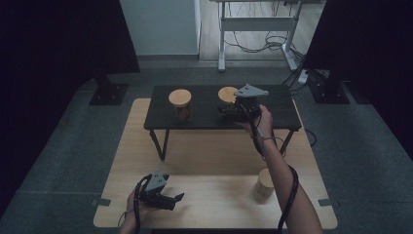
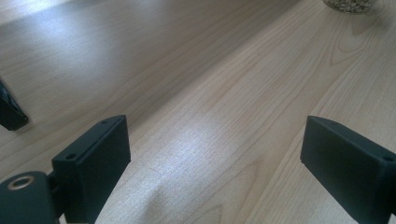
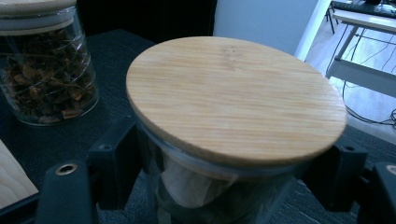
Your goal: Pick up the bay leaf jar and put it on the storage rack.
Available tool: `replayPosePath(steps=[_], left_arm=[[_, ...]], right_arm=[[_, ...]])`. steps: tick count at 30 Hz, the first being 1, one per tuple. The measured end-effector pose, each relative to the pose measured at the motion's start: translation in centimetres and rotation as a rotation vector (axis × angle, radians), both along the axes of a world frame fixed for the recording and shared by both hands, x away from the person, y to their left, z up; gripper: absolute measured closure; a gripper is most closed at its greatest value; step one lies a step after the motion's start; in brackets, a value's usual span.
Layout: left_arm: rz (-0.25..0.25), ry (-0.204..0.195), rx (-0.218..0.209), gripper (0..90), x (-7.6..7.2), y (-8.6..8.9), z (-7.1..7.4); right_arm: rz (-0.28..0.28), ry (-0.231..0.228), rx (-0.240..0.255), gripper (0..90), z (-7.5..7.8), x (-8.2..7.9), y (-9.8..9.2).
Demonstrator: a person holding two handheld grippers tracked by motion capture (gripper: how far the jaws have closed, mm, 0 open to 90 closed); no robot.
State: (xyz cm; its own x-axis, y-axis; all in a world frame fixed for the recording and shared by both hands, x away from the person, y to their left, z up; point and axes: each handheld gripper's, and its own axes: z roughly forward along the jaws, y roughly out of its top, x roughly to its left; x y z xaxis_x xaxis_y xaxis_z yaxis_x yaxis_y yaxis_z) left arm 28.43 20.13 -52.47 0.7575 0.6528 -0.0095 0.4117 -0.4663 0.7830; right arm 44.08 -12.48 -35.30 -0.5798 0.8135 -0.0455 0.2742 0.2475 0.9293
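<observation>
A glass jar with a bamboo lid stands on the right half of a low black shelf. My right gripper is shut on it, one jaw pressed against each side of the glass just under the lid. A second lidded jar, holding dark dried pieces, stands on the shelf's left half. My left gripper rests open at the front left of the wooden table, with nothing between its jaws.
A third jar with a pale lid stands on the wooden table near the front right, beside the person's right forearm. The black shelf stands on thin legs across the table's far half. A white desk frame is beyond.
</observation>
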Motion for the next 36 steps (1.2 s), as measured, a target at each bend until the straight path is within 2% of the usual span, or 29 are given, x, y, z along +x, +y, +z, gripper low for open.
replayPosePath(steps=[12,14,16,20,26,36], left_arm=[[0.004,0.000,0.002,8.1,-0.1,0.1,0.0],[0.004,0.000,0.000,8.1,-0.1,0.2,0.0],[0.005,0.000,-0.001,8.1,-0.2,0.2,0.1],[0.006,0.000,0.000,8.1,-0.2,0.2,0.0],[0.005,0.003,-0.003,8.1,-0.2,0.2,0.0],[0.005,0.000,-0.002,8.1,-0.3,0.2,0.0]], right_arm=[[-0.001,0.002,0.007,20.0,-0.3,-0.1,-0.2],[-0.008,0.000,0.004,17.4,-0.3,-0.1,-0.1],[-0.042,-0.007,0.008,12.0,-0.4,-0.2,-0.1],[-0.072,-0.021,0.024,9.0,-0.4,-0.7,-0.3],[-0.080,-0.032,0.035,8.1,-0.6,-1.5,-1.0],[-0.067,-0.038,0.046,7.9,-1.2,-3.5,-2.1]])
